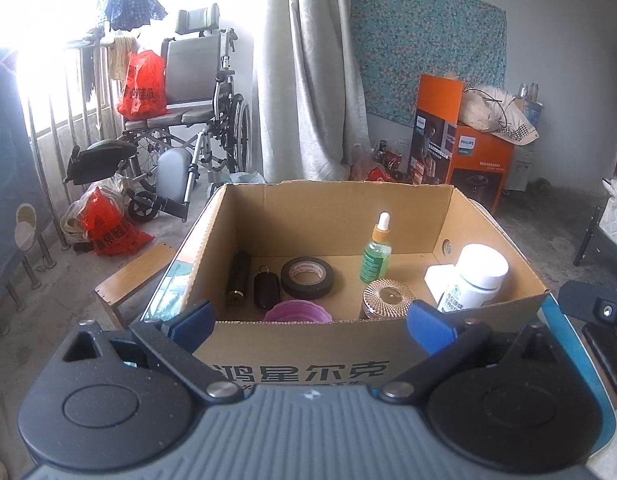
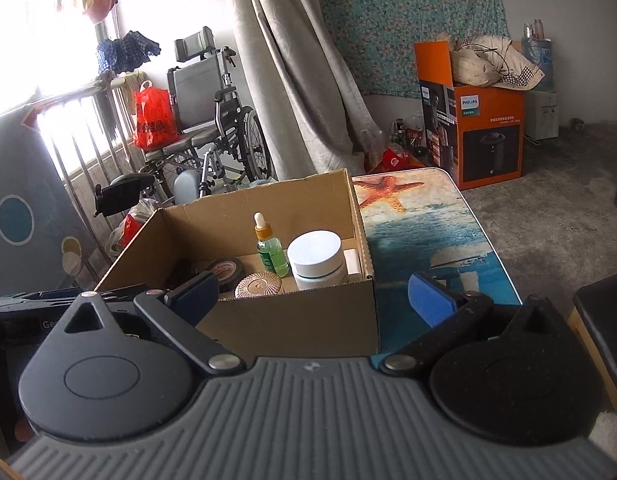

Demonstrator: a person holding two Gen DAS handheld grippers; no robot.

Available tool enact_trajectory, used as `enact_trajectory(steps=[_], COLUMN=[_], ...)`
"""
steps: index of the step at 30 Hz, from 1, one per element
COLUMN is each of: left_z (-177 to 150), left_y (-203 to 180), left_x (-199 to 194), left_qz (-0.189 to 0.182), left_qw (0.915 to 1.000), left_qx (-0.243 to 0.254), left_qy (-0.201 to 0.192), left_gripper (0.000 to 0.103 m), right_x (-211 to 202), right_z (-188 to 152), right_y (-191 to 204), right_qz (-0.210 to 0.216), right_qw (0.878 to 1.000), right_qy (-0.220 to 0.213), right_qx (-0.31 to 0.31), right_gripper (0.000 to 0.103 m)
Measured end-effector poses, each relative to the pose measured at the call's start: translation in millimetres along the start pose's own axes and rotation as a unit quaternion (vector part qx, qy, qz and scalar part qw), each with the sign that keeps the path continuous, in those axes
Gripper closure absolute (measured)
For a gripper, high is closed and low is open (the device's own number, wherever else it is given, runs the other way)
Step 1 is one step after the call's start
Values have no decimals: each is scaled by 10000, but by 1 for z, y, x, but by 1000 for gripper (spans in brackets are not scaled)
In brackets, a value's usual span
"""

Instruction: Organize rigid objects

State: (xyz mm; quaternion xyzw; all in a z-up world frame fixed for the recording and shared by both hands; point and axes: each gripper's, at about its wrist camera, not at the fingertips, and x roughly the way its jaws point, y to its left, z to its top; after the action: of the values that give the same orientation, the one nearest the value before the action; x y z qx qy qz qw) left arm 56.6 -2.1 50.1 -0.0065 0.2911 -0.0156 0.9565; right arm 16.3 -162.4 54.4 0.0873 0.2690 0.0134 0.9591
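Cardboard box (image 1: 336,220) holding small items, purple object (image 1: 297,311) half hidden behind near wall

left gripper (image 1: 312,322) | right gripper (image 2: 312,306) | ribbed grey bodies | blue pads | silver screws
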Motion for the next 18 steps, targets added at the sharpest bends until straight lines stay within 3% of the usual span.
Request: enact_trajectory(steps=[8,18], left_z=[0,3], left_y=[6,7], left_x=[16,18], left_qz=[31,287], left_qw=[9989,9984], left_qx=[-100,87], left_qy=[459,471], left_gripper=[0,0], right_x=[30,62], right_z=[5,0], right_y=[14,36], right_qz=[-258,-474], right_qw=[9992,9949], right_qy=[218,557], right_qx=[-227,-690], right_gripper=[1,1])
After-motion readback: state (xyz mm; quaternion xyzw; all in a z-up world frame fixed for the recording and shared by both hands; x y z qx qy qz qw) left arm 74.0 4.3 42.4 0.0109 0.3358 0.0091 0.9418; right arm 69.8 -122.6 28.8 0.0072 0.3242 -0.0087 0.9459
